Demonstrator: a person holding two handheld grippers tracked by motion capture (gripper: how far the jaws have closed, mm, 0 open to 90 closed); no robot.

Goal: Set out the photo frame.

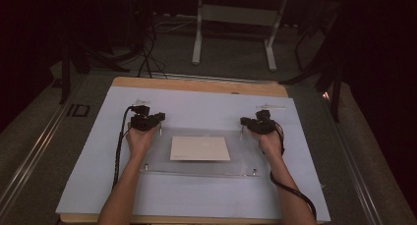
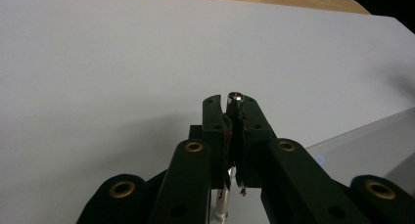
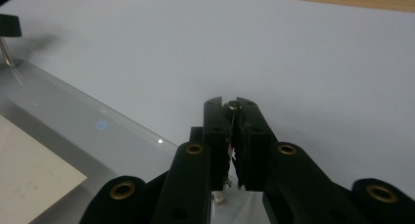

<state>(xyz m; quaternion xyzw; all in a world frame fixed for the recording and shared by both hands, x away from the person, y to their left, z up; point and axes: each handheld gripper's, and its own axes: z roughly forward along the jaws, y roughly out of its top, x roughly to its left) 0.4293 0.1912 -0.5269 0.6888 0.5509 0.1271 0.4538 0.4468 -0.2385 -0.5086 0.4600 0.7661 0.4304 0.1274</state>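
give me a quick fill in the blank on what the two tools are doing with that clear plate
1. Each tool is shut on a metal ____ at a far corner of the clear acrylic plate.
2. The left tool works at the plate's far ____ corner.
3. Under the plate lies a cream ____.
4. The plate rests on a pale ____ sheet.

Missing words: screw; left; card; blue

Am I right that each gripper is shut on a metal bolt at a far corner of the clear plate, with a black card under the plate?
Not quite: the card is white, as the high view shows. Left gripper and right gripper each clamp a metal bolt at the clear plate's far corners.
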